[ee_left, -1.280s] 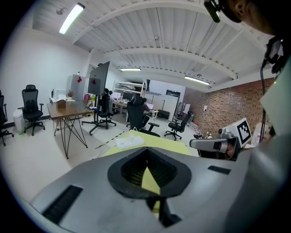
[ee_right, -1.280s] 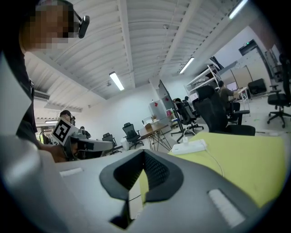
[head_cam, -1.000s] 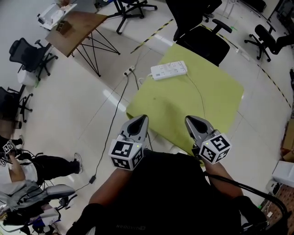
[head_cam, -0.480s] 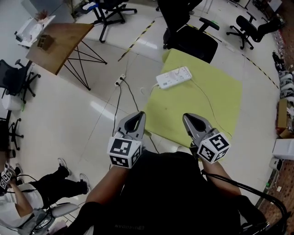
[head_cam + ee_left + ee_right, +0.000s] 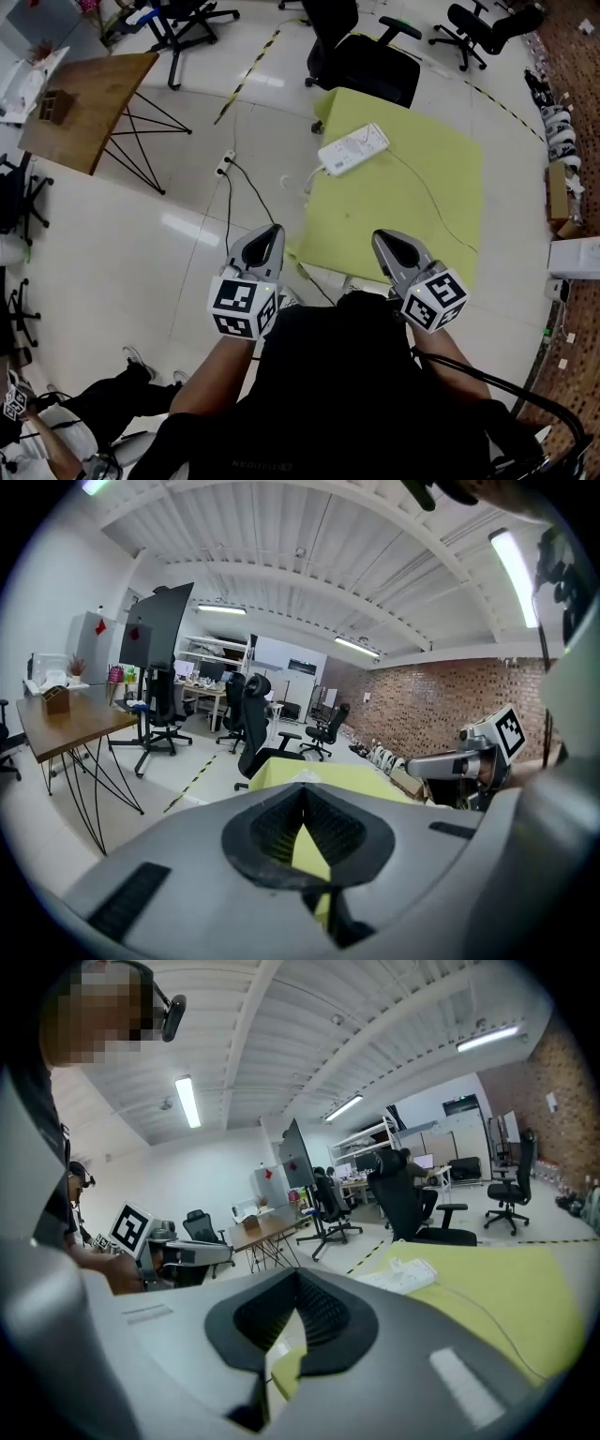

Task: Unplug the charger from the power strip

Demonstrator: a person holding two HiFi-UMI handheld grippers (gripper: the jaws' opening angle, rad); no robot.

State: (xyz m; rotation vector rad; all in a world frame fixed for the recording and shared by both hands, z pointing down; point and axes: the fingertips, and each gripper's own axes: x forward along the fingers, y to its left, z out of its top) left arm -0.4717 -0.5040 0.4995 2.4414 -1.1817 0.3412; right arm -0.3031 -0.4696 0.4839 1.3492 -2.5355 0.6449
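Left gripper [image 5: 266, 236] and right gripper [image 5: 387, 244] are held at lower centre, jaws closed on nothing — well apart from the power strip [image 5: 353, 149] at upper centre on the green table [image 5: 422, 206]. Charger too small to be told. Strip is best pinned first, charger then drawn straight out

An office: swivel chairs [image 5: 364, 66], desks [image 5: 89, 103], strip lights [image 5: 188, 1101].

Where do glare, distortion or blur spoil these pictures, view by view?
Head view: evenly lit, but bright glare streaks the floor, and straight lines bow near the edges. Left gripper view: black rounded corners; the ceiling lamp is blown out white. Right gripper view: same fisheye curve; the power strip is clear.
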